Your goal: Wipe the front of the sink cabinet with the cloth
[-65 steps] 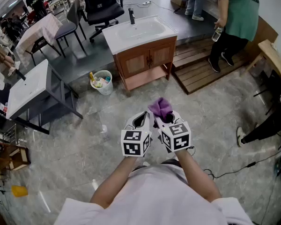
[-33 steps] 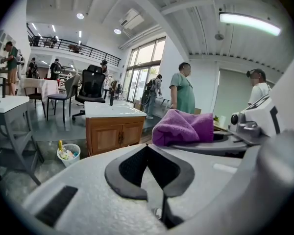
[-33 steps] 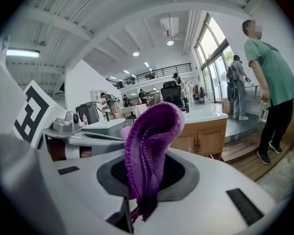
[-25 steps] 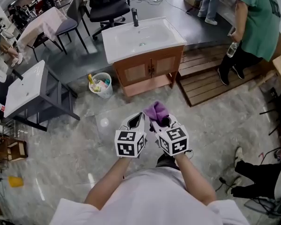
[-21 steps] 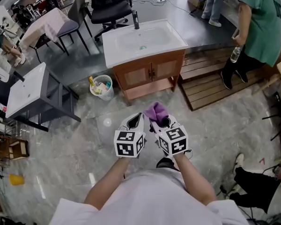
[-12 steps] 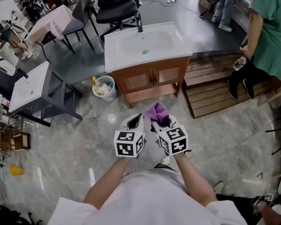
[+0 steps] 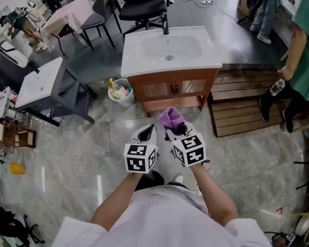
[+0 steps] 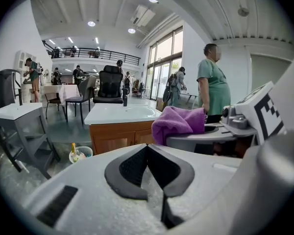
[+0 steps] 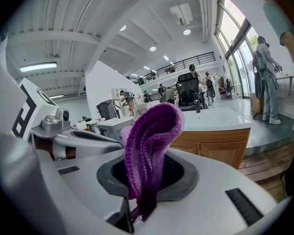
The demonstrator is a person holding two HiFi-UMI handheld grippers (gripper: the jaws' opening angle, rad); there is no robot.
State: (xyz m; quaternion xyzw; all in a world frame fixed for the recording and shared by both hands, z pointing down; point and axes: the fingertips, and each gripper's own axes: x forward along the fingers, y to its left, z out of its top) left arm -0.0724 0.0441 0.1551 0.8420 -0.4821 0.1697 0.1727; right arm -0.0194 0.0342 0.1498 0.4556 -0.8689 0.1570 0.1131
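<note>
The sink cabinet (image 7: 172, 88) is a wooden unit with two doors under a white basin top, straight ahead in the head view; it also shows as the cabinet (image 8: 115, 136) and the cabinet (image 9: 220, 148) in the gripper views. My right gripper (image 7: 171, 128) is shut on a purple cloth (image 7: 171, 118), which stands up from its jaws as the cloth (image 9: 149, 153). My left gripper (image 7: 148, 133) is beside it, shut and holding nothing. Both hover above the floor, a step short of the cabinet front.
A small white waste basket (image 7: 121, 91) stands left of the cabinet. A grey table (image 7: 41, 86) is further left, wooden pallets (image 7: 247, 107) to the right, where a person in green (image 7: 304, 60) stands. An office chair (image 7: 144, 4) is behind the sink.
The sink cabinet has come nearer and shifted toward the centre of the head view as I walk up. The grippers keep the same pose, cloth still held.
</note>
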